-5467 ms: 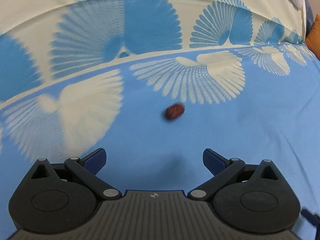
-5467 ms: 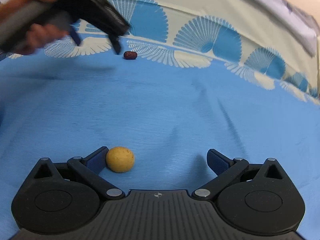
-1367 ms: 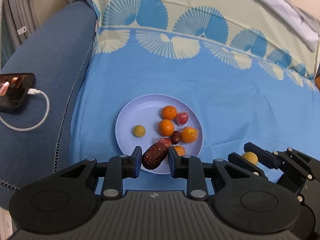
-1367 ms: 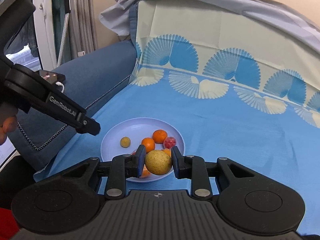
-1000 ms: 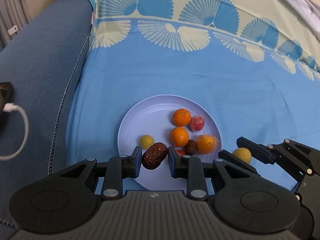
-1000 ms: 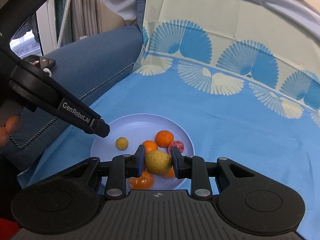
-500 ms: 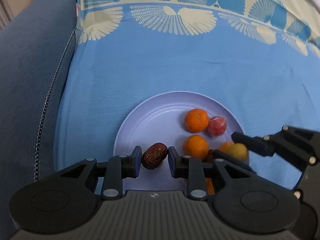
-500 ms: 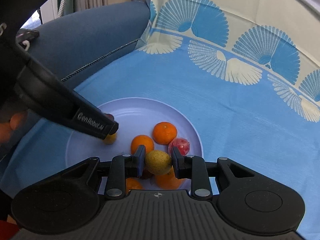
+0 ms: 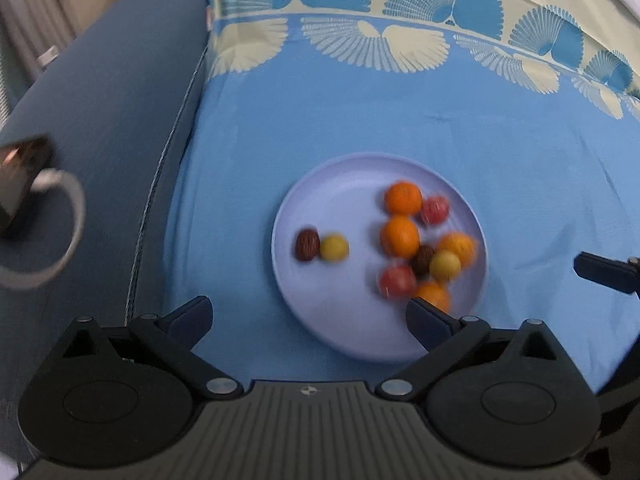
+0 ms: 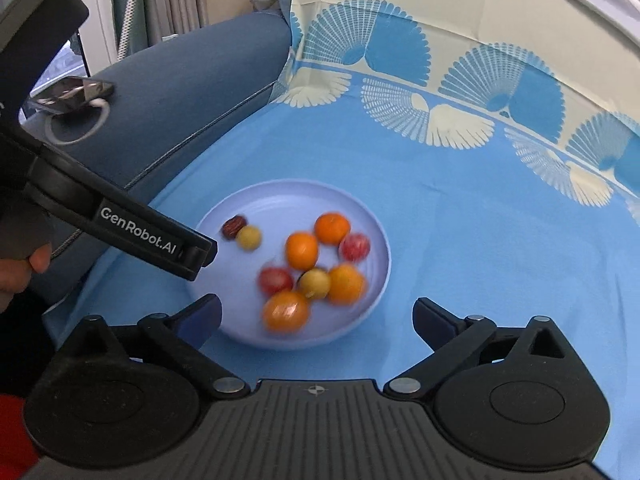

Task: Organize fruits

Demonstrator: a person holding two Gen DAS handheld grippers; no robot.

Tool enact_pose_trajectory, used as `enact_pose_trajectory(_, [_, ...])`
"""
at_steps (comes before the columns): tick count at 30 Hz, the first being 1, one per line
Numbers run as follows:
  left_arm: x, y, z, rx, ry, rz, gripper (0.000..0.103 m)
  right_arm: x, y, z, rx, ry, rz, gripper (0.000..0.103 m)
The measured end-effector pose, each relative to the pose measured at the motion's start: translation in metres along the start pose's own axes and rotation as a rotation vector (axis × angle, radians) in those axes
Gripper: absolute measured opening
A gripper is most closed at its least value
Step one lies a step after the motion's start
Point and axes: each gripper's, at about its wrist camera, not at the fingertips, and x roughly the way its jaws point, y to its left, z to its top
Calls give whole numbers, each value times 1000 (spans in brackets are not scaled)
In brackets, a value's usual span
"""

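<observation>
A lilac plate [image 9: 320,184] [image 10: 288,196] lies on the blue cloth and holds several small fruits. A brown date [image 9: 307,244] [image 10: 233,227] lies at its left side beside a small yellow fruit [image 9: 334,247] [image 10: 248,237]. Another yellow fruit [image 9: 445,265] [image 10: 315,284] rests among oranges [image 9: 400,234] [image 10: 301,250] and red fruits [image 9: 435,209]. My left gripper [image 9: 310,318] is open and empty above the plate's near edge. My right gripper [image 10: 318,314] is open and empty over the plate's near edge.
A dark blue sofa arm [image 9: 100,112] [image 10: 180,68] runs along the left, with a phone [image 10: 72,90] and its white cable [image 9: 60,236] on it. The patterned cloth [image 9: 400,40] rises at the back. The left gripper's body [image 10: 120,220] reaches in from the left.
Both grippers opened and pulled back from the plate. The date left my left gripper and the yellow fruit left my right gripper; both now lie on the plate.
</observation>
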Motion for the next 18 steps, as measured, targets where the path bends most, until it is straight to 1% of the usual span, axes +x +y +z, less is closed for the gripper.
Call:
enact_pose_trajectory(4, [-30, -3, -25, 3, -34, 17, 103, -31, 11, -18, 23, -10, -5, 102])
enact_pose_trajectory(9, [-64, -7, -51, -5, -90, 21, 103, -62, 25, -35, -9, -59, -34, 102])
enact_pose_trajectory(12, [-81, -10, -62, -20, -127, 24, 103, -80, 27, -39, -2, -100, -60, 102])
enact_pose_trajectory(18, [-102, -13, -77, -32, -176, 25, 103, -103, 30, -47, 16, -155, -102, 102])
